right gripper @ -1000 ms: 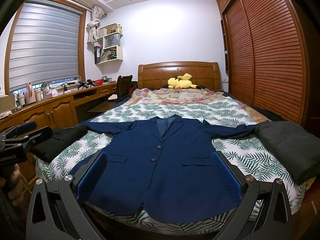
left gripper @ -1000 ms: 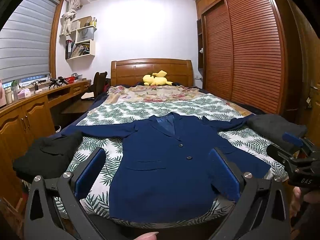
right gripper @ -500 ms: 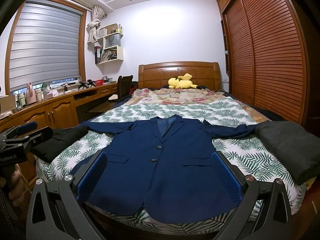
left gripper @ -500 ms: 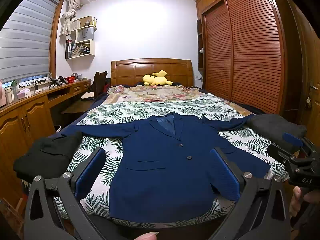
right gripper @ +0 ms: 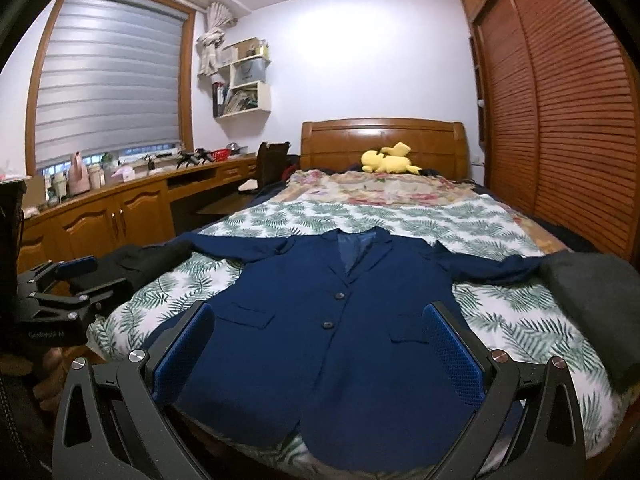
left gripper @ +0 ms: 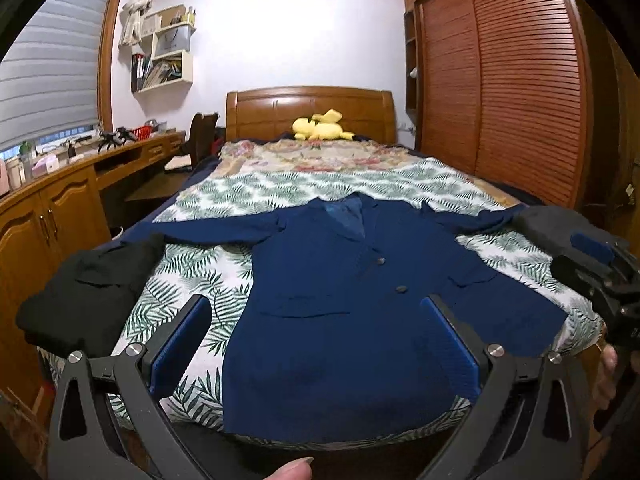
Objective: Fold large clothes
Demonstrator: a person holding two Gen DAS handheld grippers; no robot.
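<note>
A navy blue blazer lies face up and spread flat on the bed, sleeves out to both sides, hem at the near edge; it also shows in the right wrist view. My left gripper is open and empty, held above the blazer's hem near its left side. My right gripper is open and empty, above the hem towards the right. Each gripper shows at the edge of the other's view: the right one, the left one.
A folded black garment lies at the bed's near left corner, a folded dark grey one at the near right. A yellow plush toy sits by the headboard. A wooden desk runs along the left, a louvred wardrobe along the right.
Both grippers have moved slightly closer to the bed and tilted down a little, so the blazer fills more of each view. The jaws stay open. The blazer has not moved.
</note>
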